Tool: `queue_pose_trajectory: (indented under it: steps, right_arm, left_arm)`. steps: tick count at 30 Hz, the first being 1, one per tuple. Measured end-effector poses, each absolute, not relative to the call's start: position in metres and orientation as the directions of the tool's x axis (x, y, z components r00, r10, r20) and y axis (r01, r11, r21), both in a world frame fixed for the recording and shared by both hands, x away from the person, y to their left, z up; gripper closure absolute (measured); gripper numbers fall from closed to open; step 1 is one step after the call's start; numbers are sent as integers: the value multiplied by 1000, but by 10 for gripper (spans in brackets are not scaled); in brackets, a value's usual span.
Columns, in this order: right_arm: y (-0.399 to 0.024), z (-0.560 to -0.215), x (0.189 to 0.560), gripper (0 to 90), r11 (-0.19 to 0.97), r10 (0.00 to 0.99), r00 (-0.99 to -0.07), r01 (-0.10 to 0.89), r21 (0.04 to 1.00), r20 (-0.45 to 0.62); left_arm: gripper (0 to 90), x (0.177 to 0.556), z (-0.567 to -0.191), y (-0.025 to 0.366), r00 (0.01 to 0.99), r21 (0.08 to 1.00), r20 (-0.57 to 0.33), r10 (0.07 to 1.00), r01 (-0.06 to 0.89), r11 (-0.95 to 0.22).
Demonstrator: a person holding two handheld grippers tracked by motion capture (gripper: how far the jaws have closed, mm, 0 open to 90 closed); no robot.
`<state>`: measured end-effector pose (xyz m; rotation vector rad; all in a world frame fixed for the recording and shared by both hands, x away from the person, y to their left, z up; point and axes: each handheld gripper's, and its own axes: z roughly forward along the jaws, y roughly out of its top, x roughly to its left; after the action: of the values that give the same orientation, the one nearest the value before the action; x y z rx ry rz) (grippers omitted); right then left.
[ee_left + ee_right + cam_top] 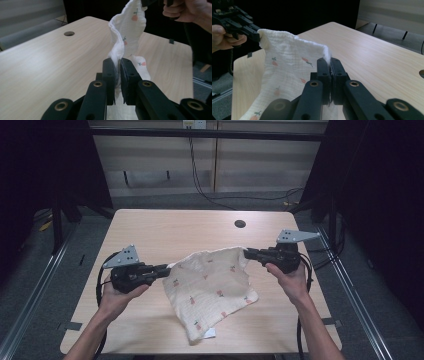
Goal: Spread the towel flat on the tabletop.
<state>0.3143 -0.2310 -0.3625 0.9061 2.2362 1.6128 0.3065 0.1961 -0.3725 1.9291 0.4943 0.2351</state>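
Observation:
A cream cloth [212, 287] printed with small red fruit hangs between my two grippers over the wooden table [165, 227]. My left gripper [168, 268] is shut on the cloth's left corner, and my right gripper [245, 252] is shut on its right corner. The cloth's top edge stretches between them while its lower part lies on the table near the front edge. In the left gripper view the cloth [126, 32] rises from the pinching jaws toward the other hand. In the right gripper view the cloth [287, 67] spans from my jaws to the far gripper [258, 37].
A round hole [240, 224] sits in the table near its far edge. A small white tag [210, 334] pokes out under the cloth's front corner. Cables [200, 175] run along the floor behind the table, and dark frame posts stand at both sides.

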Motion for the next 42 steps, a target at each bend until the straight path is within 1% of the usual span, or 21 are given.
queue_pose_trajectory:
  steps: [3,8,10,14,15,21,23,28,35,37,38,39,40,42]
  right_arm:
    - [-236,-351,313,879,169,600,-784,315,934,156]
    - [-245,-335,308,879,158,609,-781,286,945,134]
    - [-245,-332,307,879,179,613,-780,289,940,123]
    - [-245,-328,304,879,206,616,-780,293,934,109]
    - [-243,-324,301,879,211,610,-786,282,936,100]
    - [-241,-310,297,880,227,608,-791,256,940,68]
    - [-239,-307,298,879,251,607,-792,264,931,61]
    - [-238,-304,300,880,257,609,-791,263,930,56]
    - [-240,-288,290,880,229,586,-809,216,949,42]
    - [-238,-279,273,880,237,568,-823,176,955,11]
    - [-238,-279,273,880,237,568,-823,176,955,11]
    - [-237,-274,262,880,243,558,-830,158,957,-5]
    - [-237,-274,262,880,243,558,-830,158,957,-5]
    - [-237,-267,246,880,247,537,-843,124,961,-29]
  left_arm:
    - [830,310,-363,196,893,918,-67,445,230,-324]
    - [831,309,-348,199,893,927,-49,448,208,-313]
    - [831,309,-346,199,893,926,-44,449,204,-317]
    - [831,307,-337,204,888,939,-39,459,190,-288]
    - [831,306,-333,205,878,936,-4,478,172,-308]
    - [837,311,-326,212,863,943,-5,505,172,-284]
    - [840,314,-324,214,855,944,-6,518,176,-280]
    - [841,314,-319,214,859,947,-1,512,165,-275]
    - [841,295,-298,219,864,956,54,500,101,-277]
    - [841,280,-290,221,864,958,87,495,64,-280]
    - [841,280,-290,221,864,958,87,495,64,-280]
    - [841,268,-286,223,861,960,110,496,38,-278]
    - [841,268,-286,223,861,960,110,496,38,-278]
    - [841,256,-280,226,861,960,119,494,27,-278]
